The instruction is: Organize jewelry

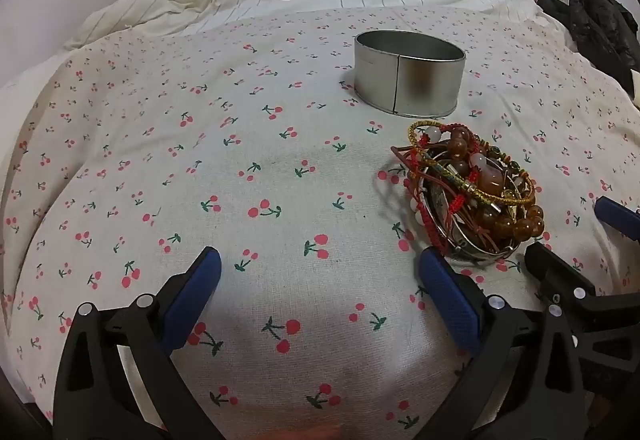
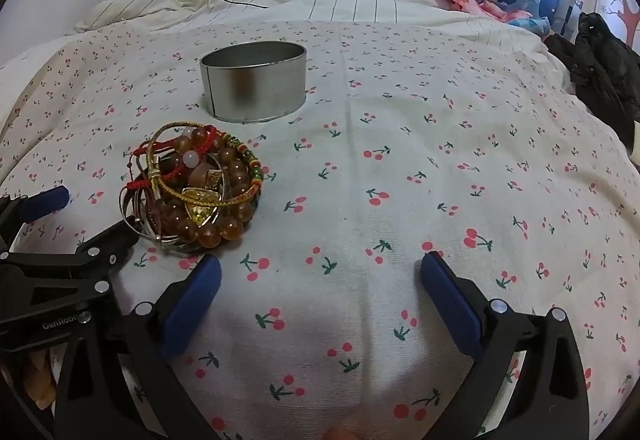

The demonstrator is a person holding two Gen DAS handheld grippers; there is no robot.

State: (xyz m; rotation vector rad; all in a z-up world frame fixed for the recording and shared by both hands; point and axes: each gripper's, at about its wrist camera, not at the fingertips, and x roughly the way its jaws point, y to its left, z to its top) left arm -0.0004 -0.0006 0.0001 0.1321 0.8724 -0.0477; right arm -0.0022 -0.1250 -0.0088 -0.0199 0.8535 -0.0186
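Both hand-held grippers, left [image 1: 320, 288] & right [image 2: 320, 288], gape empty; bracelet pile [image 2: 192, 184] too tangled to count.

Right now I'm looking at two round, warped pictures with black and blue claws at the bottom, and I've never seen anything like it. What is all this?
There is no robot here. A person holds a two-finger gripper in each hand, and a fisheye camera on each gripper looks forward along its fingers, which is why the pictures bulge.

One picture comes from the left gripper, the other from the right gripper. The black arms with blue pads are their fingers. Both are open and hold nothing.

They hover over a bed with a cherry-print sheet. On it lies a tangled pile of bracelets: amber-coloured beads, red cords, a gold braid, metal bangles. Just beyond the pile stands an open oval metal tin. I cannot see to the bottom of it.
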